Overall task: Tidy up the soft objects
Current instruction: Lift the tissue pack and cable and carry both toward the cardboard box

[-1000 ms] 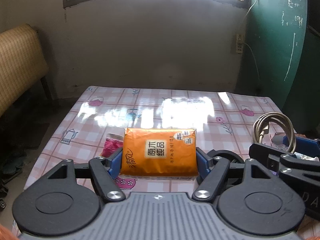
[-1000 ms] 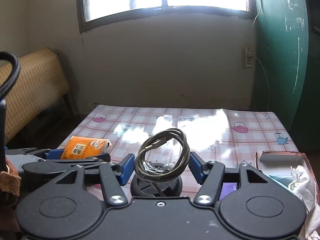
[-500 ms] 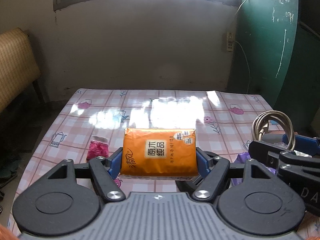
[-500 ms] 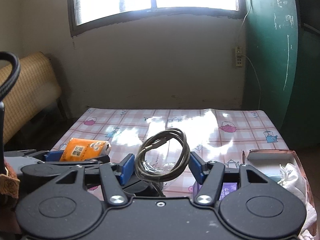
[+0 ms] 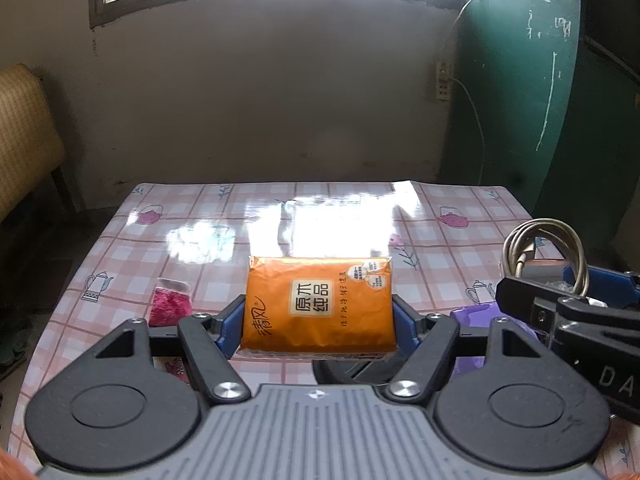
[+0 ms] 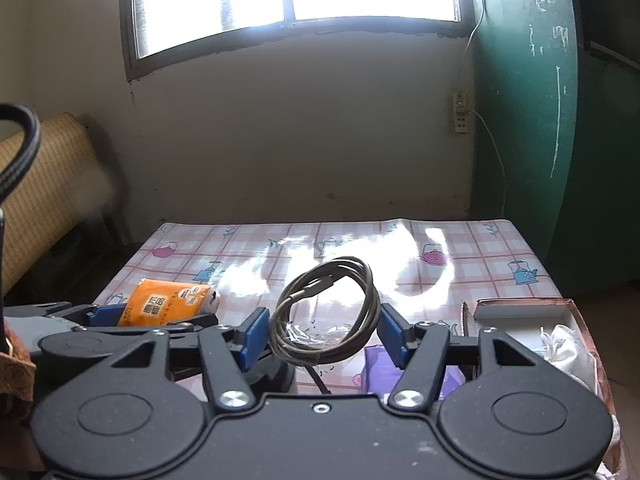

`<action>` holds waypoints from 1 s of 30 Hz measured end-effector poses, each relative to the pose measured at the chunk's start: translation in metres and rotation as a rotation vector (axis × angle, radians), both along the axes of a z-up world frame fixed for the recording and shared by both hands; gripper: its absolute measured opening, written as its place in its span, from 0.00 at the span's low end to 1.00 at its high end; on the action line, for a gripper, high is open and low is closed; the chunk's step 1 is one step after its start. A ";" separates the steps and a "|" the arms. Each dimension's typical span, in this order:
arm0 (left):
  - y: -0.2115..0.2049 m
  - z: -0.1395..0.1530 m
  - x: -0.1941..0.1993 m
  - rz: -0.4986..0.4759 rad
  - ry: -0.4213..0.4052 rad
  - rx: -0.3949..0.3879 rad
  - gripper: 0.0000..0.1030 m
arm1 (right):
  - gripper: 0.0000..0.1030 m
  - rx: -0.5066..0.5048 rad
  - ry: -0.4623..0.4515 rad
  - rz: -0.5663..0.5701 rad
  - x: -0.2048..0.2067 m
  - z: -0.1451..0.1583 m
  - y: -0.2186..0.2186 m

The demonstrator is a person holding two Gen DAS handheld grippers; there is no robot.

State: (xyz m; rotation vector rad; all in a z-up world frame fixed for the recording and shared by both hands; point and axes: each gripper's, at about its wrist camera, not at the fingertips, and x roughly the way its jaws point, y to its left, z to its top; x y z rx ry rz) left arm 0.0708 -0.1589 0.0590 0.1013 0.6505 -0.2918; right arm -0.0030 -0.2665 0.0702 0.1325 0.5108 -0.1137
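My left gripper (image 5: 318, 320) is shut on an orange tissue pack (image 5: 319, 305) and holds it above the checked table (image 5: 280, 216). The pack also shows in the right wrist view (image 6: 166, 307), at the left. My right gripper (image 6: 322, 330) is shut on a coiled grey cable in a clear bag (image 6: 326, 312), held above the table. The cable also shows at the right of the left wrist view (image 5: 548, 256). A small pink fluffy item in a clear packet (image 5: 171, 301) lies on the table left of the tissue pack.
A purple item (image 6: 384, 368) lies on the table under my right gripper. A black round object (image 6: 276, 376) sits below the cable. A brown open box (image 6: 532, 320) holding a white cloth (image 6: 568, 344) stands at the right table edge. A woven chair (image 5: 24, 136) stands at the left.
Both grippers have risen and pulled back with their loads still held. More of the table shows, and the pink packet now lies clear to the left.
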 end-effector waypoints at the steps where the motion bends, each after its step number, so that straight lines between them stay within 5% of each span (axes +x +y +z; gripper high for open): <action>1: -0.002 0.000 0.000 -0.003 0.000 0.000 0.72 | 0.69 0.000 -0.001 -0.004 -0.001 0.000 -0.002; 30: -0.049 -0.003 -0.009 -0.097 0.003 -0.002 0.72 | 0.69 0.011 -0.004 -0.097 -0.020 0.002 -0.058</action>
